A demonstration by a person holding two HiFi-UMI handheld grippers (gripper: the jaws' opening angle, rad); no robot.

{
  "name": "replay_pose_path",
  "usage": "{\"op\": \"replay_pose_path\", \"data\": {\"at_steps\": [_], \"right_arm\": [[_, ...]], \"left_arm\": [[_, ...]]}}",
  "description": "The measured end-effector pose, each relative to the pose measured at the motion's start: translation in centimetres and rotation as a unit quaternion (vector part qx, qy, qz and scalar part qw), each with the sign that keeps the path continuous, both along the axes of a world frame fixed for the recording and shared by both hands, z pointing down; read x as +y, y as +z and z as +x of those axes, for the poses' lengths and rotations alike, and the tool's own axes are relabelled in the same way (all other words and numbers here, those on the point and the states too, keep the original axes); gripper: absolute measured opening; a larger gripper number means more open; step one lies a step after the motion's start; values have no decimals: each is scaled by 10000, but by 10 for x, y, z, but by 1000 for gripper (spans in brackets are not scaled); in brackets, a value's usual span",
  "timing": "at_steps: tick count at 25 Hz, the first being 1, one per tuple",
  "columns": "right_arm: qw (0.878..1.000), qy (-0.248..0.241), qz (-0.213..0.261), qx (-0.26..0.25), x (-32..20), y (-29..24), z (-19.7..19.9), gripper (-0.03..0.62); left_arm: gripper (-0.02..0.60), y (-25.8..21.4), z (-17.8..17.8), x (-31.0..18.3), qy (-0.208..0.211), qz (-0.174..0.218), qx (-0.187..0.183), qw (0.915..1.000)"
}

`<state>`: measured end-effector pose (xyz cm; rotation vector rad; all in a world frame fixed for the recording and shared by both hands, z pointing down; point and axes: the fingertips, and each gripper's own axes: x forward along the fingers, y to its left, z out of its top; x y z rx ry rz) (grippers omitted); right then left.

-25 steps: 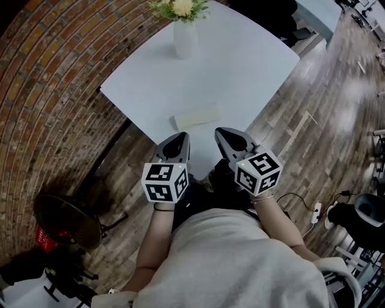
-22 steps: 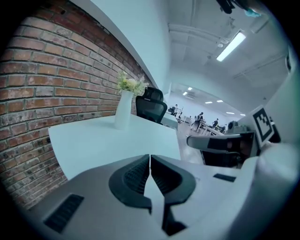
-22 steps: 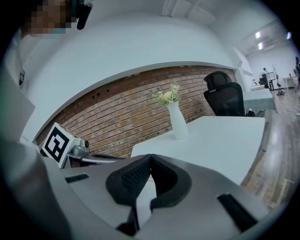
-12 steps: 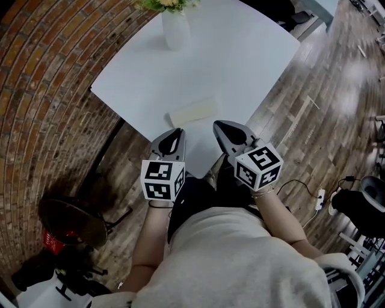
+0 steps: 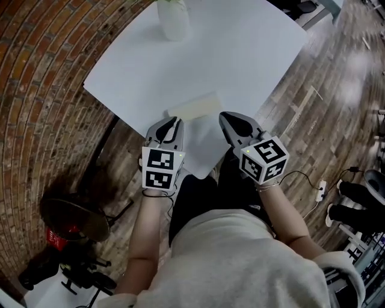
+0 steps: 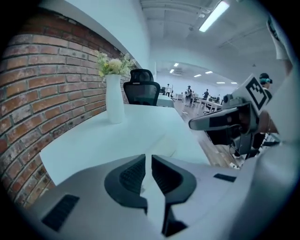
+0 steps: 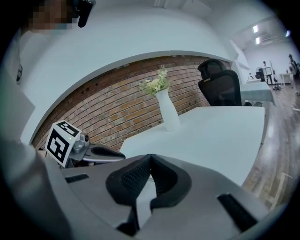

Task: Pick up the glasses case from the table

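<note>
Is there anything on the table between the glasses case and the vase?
No. In the head view, only bare white table lies between the glasses case and the vase.

Head view: the top edge at 12 o'clock cuts off the vase (image 5: 172, 18), leaving only its lower body, and takes the bench's (image 5: 240, 54) far corner too. Left gripper view: the case (image 6: 165, 142) is pale on pale, its outline faint and its near end behind the left tongs (image 6: 146, 158). The people (image 6: 189, 91) at 1 o'clock are too small to tell.
</note>
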<state>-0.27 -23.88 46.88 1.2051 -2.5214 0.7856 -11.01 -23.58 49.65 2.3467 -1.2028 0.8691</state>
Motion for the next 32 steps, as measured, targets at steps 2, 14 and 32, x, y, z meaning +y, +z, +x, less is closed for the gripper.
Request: {"op": "replay_pose_path", "data": {"at_steps": [2,14,32], "right_arm": [[10000,77,-54,12,-7,7,4,-2],[9994,223,-245,33,-14,38,20,-2],[9988,-177,-434,-158,-8,45,13,-2]], "left_arm": [[60,4,1,-9,113,71,-163,9998],[265,41,21,-16,1698,-91,-978,9806],[299,69,26,-28,2130,-588,-1718,9600]]}}
